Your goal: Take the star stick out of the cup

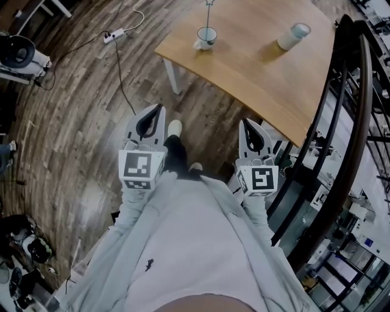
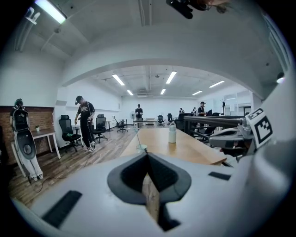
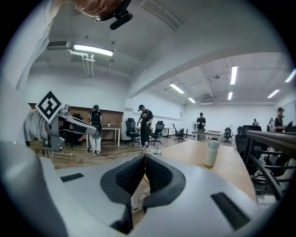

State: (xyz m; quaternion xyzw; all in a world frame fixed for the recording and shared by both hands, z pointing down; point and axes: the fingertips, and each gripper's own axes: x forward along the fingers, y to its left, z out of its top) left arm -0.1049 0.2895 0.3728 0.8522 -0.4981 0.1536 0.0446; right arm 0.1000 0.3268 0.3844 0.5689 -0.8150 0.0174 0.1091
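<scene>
A clear cup (image 1: 206, 36) stands near the left edge of a wooden table (image 1: 256, 67), with the thin star stick (image 1: 209, 11) rising upright out of it. My left gripper (image 1: 159, 109) and right gripper (image 1: 245, 122) are held close to my body over the floor, well short of the table, both shut with nothing between the jaws. In the left gripper view the cup (image 2: 141, 147) and stick (image 2: 137, 136) sit small, straight ahead beyond the shut gripper (image 2: 147, 155). From the right gripper view, the cup (image 3: 157, 151) shows just above the shut gripper (image 3: 144, 156).
A white bottle (image 1: 292, 36) stands on the table right of the cup. A power strip with cable (image 1: 113, 36) lies on the wood floor. A dark curved railing (image 1: 356, 122) runs along the right. Several people and office chairs (image 2: 69, 132) are far off.
</scene>
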